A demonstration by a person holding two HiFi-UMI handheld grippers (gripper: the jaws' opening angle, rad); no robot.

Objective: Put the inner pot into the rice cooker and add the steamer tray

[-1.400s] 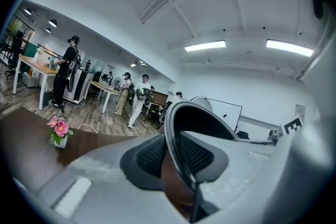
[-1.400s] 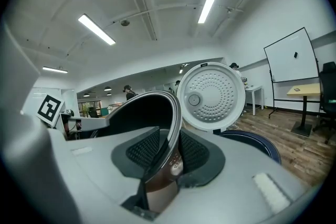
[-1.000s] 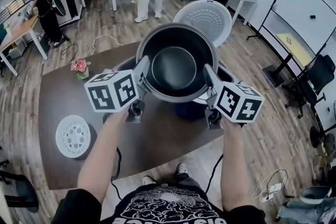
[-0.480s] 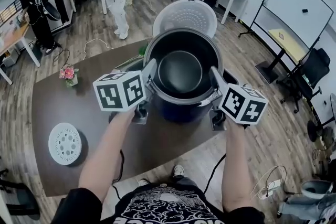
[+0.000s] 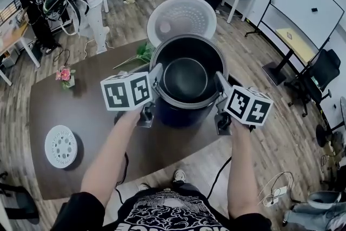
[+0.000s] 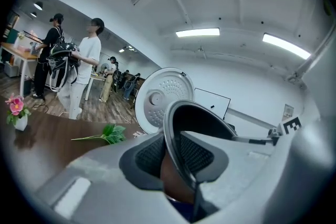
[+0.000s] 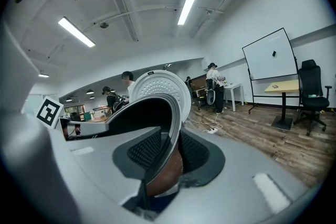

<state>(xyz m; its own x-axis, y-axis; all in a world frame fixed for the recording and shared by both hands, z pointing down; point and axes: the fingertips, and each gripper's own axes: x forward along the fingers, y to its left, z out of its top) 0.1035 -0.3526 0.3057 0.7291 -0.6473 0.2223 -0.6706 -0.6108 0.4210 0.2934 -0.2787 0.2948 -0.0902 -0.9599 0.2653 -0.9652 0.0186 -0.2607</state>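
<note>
Both grippers hold the dark metal inner pot (image 5: 186,78) by its rim, just above the dark blue rice cooker (image 5: 181,115). My left gripper (image 5: 157,74) is shut on the pot's left rim and my right gripper (image 5: 219,81) on the right rim. In the left gripper view the pot rim (image 6: 173,128) runs between the black pads of the left gripper (image 6: 176,160). The right gripper view shows the pot (image 7: 157,113) pinched the same way by the right gripper (image 7: 165,157). The cooker's lid (image 5: 181,18) stands open behind. The white round steamer tray (image 5: 60,146) lies on the table at far left.
The brown table (image 5: 81,111) also carries a small vase of pink flowers (image 5: 65,76) and a green sprig (image 5: 140,54) to the left of the cooker. Several people stand at desks beyond the table. A whiteboard (image 5: 308,8) and an office chair are to the right.
Both grippers have carried the pot away from me and slightly down. It has shifted from left of the open lid to directly in front of it, over the cooker body.
</note>
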